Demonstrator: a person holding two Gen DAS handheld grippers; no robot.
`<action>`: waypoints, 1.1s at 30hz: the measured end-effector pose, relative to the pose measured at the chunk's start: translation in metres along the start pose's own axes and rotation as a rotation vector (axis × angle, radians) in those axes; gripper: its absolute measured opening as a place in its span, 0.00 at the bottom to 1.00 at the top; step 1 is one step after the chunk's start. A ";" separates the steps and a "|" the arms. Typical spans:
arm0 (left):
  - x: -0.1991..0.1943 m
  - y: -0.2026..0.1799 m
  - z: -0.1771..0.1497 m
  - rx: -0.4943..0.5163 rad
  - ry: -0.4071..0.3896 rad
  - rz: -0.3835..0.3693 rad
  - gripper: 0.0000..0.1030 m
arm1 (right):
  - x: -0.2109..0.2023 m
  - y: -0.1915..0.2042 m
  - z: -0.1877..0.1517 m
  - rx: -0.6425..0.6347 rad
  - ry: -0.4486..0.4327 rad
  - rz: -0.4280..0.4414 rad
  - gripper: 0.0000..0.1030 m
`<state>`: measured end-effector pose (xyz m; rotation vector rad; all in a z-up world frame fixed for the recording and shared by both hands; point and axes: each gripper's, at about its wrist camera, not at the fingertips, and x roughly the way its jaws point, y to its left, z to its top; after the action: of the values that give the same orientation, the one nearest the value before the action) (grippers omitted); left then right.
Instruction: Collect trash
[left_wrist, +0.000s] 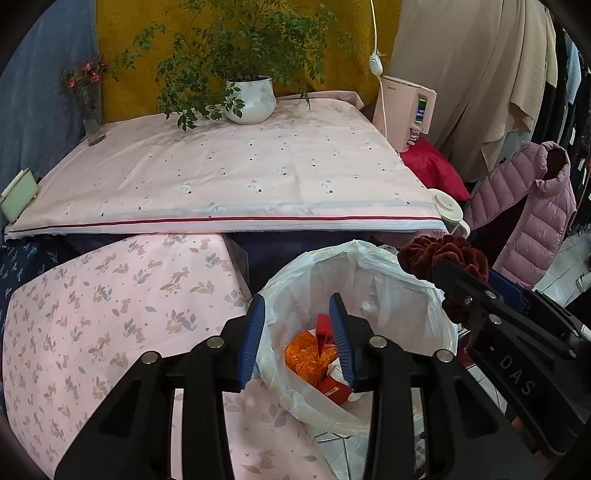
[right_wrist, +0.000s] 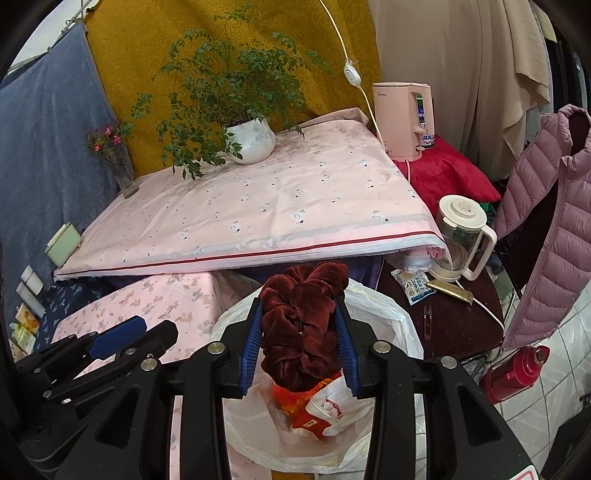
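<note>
A bin lined with a white plastic bag stands on the floor below the table edge; it also shows in the right wrist view. Inside lie orange wrappers and a red and white carton. My left gripper is open over the bin's left rim, with nothing between its blue pads. My right gripper is shut on a dark red velvet scrunchie and holds it above the bin's mouth. The scrunchie also shows in the left wrist view.
A table with a pink cloth holds a potted plant and a flower vase. A stool with a floral cloth stands left of the bin. A glass kettle, small scissors and a red flask are to the right.
</note>
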<state>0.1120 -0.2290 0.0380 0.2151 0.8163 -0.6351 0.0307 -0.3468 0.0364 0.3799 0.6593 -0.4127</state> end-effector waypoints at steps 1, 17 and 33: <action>0.000 0.001 0.000 -0.002 0.000 0.003 0.34 | 0.001 0.000 0.000 -0.002 0.001 0.001 0.37; -0.003 0.018 -0.004 -0.032 -0.001 0.044 0.42 | 0.005 0.010 0.001 -0.030 0.008 0.007 0.47; -0.007 0.032 -0.010 -0.060 -0.003 0.063 0.44 | 0.004 0.025 -0.003 -0.081 0.011 -0.006 0.48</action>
<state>0.1217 -0.1968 0.0343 0.1843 0.8215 -0.5504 0.0442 -0.3255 0.0367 0.3037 0.6860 -0.3883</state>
